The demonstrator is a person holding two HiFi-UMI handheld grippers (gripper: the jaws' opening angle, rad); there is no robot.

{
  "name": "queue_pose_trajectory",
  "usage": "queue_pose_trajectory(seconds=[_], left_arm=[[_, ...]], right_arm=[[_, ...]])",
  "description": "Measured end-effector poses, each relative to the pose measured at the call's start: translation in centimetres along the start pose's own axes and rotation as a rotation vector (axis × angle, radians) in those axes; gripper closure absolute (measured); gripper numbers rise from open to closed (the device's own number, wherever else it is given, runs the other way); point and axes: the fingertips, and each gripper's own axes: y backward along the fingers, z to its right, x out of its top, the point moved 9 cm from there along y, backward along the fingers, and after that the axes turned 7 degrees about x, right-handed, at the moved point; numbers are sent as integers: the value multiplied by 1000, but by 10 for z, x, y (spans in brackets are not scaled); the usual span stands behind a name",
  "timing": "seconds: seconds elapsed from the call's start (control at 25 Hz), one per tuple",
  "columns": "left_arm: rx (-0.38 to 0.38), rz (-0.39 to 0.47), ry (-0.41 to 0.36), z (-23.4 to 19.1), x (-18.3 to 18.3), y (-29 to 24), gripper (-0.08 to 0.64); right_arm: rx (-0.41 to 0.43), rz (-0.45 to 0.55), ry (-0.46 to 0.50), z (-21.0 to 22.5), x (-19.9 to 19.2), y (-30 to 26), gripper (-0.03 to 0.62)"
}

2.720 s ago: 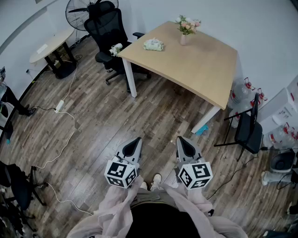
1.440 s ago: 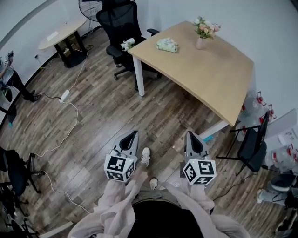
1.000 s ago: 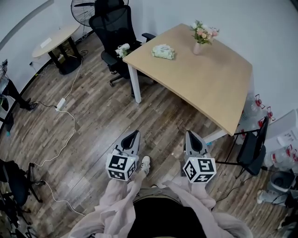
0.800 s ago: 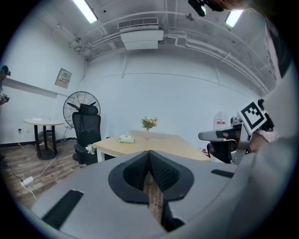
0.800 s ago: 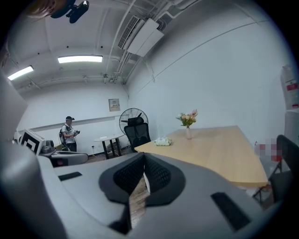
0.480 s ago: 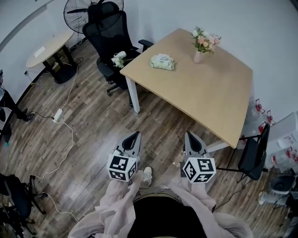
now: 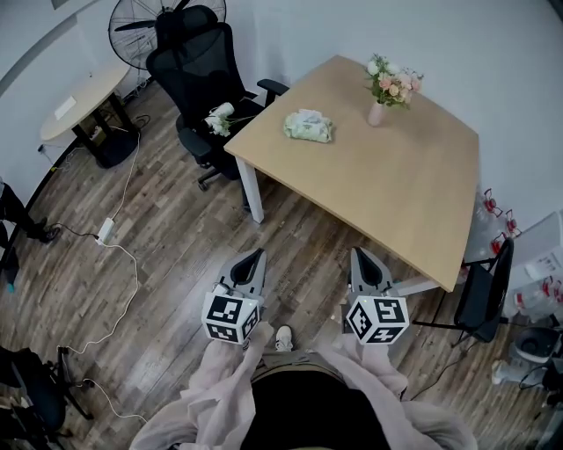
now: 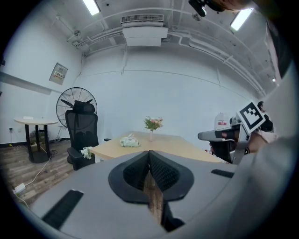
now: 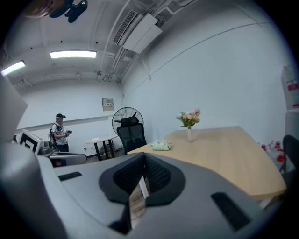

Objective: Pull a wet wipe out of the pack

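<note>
The pale green wet wipe pack (image 7: 309,127) lies near the far left corner of the light wooden table (image 7: 387,189), with a tuft of wipe sticking up from its top. It shows small in the left gripper view (image 8: 129,141) and in the right gripper view (image 9: 161,146). My left gripper (image 7: 256,256) and right gripper (image 7: 359,254) are held side by side over the wood floor, well short of the table. Both point toward it. Each has its jaws shut with nothing between them (image 8: 149,152) (image 9: 143,155).
A vase of flowers (image 7: 390,88) stands behind the pack. A black office chair (image 7: 189,70) sits at the table's left end, with a fan (image 7: 141,18) and a round side table (image 7: 79,88) beyond. Cables (image 7: 114,255) cross the floor at left. A black chair (image 7: 482,290) stands at right. A person (image 9: 60,133) stands far off.
The table and the pack have drawn nearer and lower in the head view as I walked forward. Both grippers kept the same pose, shut and side by side.
</note>
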Motion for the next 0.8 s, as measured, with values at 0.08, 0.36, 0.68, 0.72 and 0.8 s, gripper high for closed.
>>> queue_pose_trajectory(seconds=[0.08,0.36,0.68,0.72,0.8], left_arm=[[-3,1,-4,-7,1,-6,548],[-16,-11,-1,-22,-3,-13,548],[-21,-37,9,-29,-6,-20,548],[-23,-38,9,-30,-6,-22,548],[-24,-41,8,-33,-6,-28,548]], right_arm=[[-2,5,-4,-1,0,-9,581],[-1,-16,-18,-9,-10,-24,581],[-17,-33,-33,-6,-11,-30,581],[-19,-32,-33,-5,-10,-32,581],[-19,-32,-35,-4,-10,-38,581]])
